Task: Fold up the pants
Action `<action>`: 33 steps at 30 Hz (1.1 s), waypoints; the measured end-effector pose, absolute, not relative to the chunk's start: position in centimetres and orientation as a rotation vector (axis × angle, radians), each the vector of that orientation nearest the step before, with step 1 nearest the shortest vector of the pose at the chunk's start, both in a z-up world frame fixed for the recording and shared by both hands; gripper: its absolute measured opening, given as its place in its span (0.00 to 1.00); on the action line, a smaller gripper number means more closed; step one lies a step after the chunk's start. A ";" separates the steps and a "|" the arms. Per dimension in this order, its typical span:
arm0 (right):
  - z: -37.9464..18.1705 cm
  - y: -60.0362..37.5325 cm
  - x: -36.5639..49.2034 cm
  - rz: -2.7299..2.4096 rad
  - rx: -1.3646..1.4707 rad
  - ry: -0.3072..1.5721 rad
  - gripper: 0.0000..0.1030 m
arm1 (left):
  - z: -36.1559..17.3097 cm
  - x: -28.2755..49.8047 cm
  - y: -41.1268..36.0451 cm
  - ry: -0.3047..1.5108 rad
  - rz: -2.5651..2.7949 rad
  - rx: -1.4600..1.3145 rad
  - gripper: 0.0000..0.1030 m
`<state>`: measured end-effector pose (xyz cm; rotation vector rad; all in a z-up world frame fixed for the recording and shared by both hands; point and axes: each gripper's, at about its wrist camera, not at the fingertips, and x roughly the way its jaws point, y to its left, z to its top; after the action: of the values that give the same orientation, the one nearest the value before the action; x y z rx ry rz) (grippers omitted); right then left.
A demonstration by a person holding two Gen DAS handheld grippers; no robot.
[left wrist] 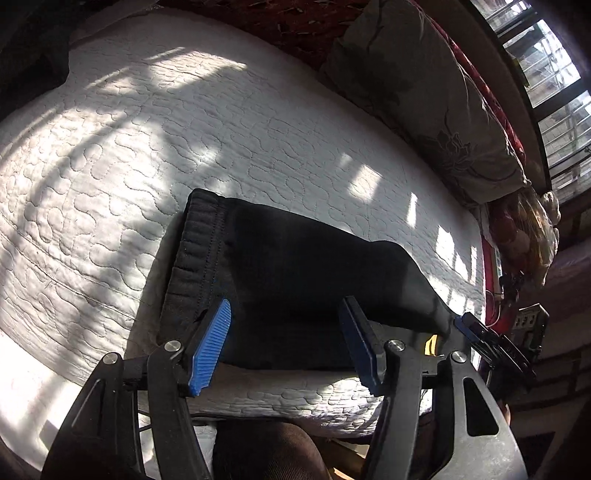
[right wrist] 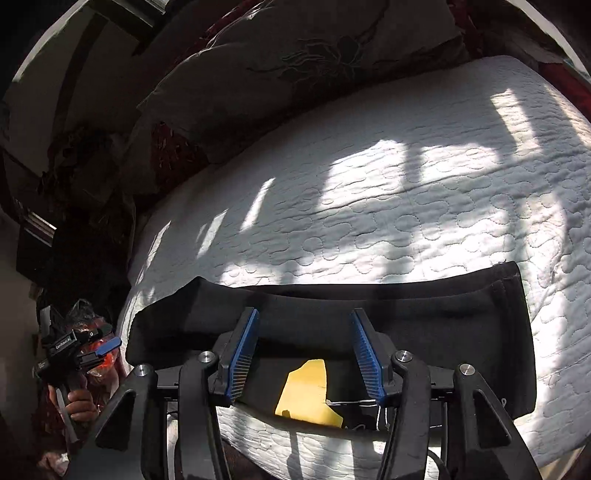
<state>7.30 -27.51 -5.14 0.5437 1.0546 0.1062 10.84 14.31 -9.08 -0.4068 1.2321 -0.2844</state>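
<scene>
Black folded pants [left wrist: 295, 277] lie on the white quilted bed cover [left wrist: 147, 147] close to its front edge, with the ribbed waistband [left wrist: 195, 251] at the left end. My left gripper [left wrist: 284, 306] hovers over them, jaws open, nothing pinched between the blue pads. In the right wrist view the pants [right wrist: 424, 306] stretch across the cover [right wrist: 406, 184], and a yellow tag [right wrist: 306, 395] shows at their near edge. My right gripper [right wrist: 304, 314] stands open above the tag and grips no cloth. A hand [right wrist: 79, 402] holds the left gripper [right wrist: 74, 350] off the bed's left side.
A large grey flowered pillow [left wrist: 424, 92] and dark red bedding [left wrist: 295, 22] lie along the far side of the bed. A barred window [left wrist: 546, 55] is at the right. An orange bag [right wrist: 105, 360] sits beside the bed.
</scene>
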 end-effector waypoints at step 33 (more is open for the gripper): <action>-6.8 -40.7 -0.4 -0.117 0.664 1.057 0.50 | -13.9 5.6 -6.3 1.545 -0.363 -0.668 0.57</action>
<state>-0.38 -40.72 -6.82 0.6639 1.0565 -0.1173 5.63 -6.28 -13.87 -0.6677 1.5450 -0.3628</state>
